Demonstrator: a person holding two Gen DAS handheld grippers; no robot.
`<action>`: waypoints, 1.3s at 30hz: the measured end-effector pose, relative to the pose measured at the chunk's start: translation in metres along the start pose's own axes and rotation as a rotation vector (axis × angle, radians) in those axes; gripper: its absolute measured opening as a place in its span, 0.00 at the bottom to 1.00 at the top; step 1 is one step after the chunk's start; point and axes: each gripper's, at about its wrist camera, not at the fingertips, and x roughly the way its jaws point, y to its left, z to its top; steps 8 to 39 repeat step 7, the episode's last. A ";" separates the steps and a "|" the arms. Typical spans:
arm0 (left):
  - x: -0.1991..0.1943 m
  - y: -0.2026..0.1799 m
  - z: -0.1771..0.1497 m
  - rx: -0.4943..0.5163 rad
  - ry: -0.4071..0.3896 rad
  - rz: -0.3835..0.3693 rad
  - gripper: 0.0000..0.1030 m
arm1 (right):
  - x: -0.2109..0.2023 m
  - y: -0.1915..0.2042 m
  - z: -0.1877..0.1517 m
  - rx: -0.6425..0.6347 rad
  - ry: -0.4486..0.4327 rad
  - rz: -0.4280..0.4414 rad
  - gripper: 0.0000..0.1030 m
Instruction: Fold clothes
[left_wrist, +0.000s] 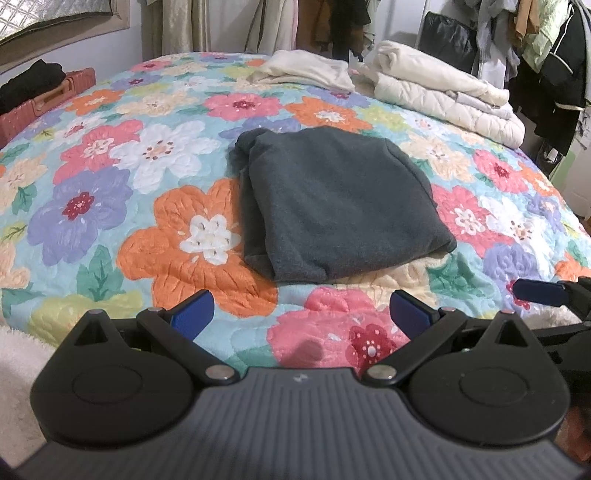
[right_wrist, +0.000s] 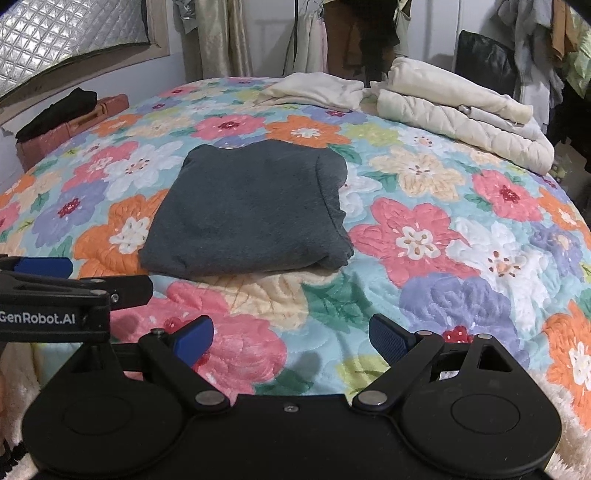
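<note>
**Dark garment folded, both grippers free**

I read this as the end of one fold cycle. The dark grey garment lies as a compact, squared bundle on the floral quilt, at about 12 o'clock from both of my tools and well apart from them. Its near edge looks doubled over, and the layers sit fairly flush; a little bulge shows at the far left corner in the left wrist view.

My left gripper is released, its blue pads spread wide with only quilt between them. My right gripper is likewise spread and holds nothing. The right one's tip shows at 3 o'clock in the left view, and the left one sits at 9 o'clock in the right view, so the two tools are side by side near the bed's front edge.

Further back, at 1 o'clock, a stack of cream bedding rests on the quilt, with a cream garment just beside it at 12 o'clock.

My judgement: this piece is done or nearly so. The next move calls either for shifting the bundle aside, gripping both near corners together so the layers do not slide, or for reaching past it to the cream garment, which needs a long forward stretch.
</note>
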 end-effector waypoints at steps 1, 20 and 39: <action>0.000 0.000 0.000 -0.001 0.000 -0.001 1.00 | 0.000 0.000 0.000 0.000 -0.003 0.002 0.91; 0.004 0.002 0.001 -0.009 0.028 -0.007 1.00 | 0.000 0.000 -0.001 0.002 -0.010 -0.005 0.91; 0.004 0.002 0.001 -0.009 0.028 -0.007 1.00 | 0.000 0.000 -0.001 0.002 -0.010 -0.005 0.91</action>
